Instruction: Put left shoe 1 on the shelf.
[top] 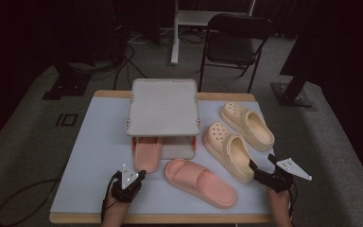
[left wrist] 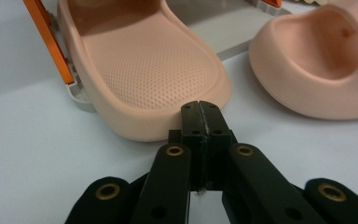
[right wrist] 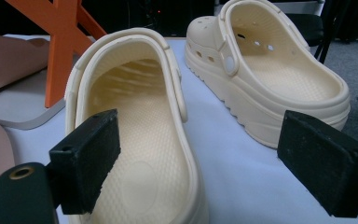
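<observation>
L gripper (left wrist: 199,108): jaws clenched, empty, tips at heel of pink slide (left wrist: 144,70) half under shoe rack (top: 163,106); slide's long axis runs straight ahead. R gripper (right wrist: 200,168): jaws wide, released, straddling cream clog (right wrist: 135,154) heel.

The pink slide (left wrist: 144,70) before my left gripper (left wrist: 199,108) looked like matt foam, its footbed finely dimpled. The cream clog (right wrist: 135,154) looked the same, pebbled inside. My pads (right wrist: 86,163) seemed coarse black rubber.
</observation>
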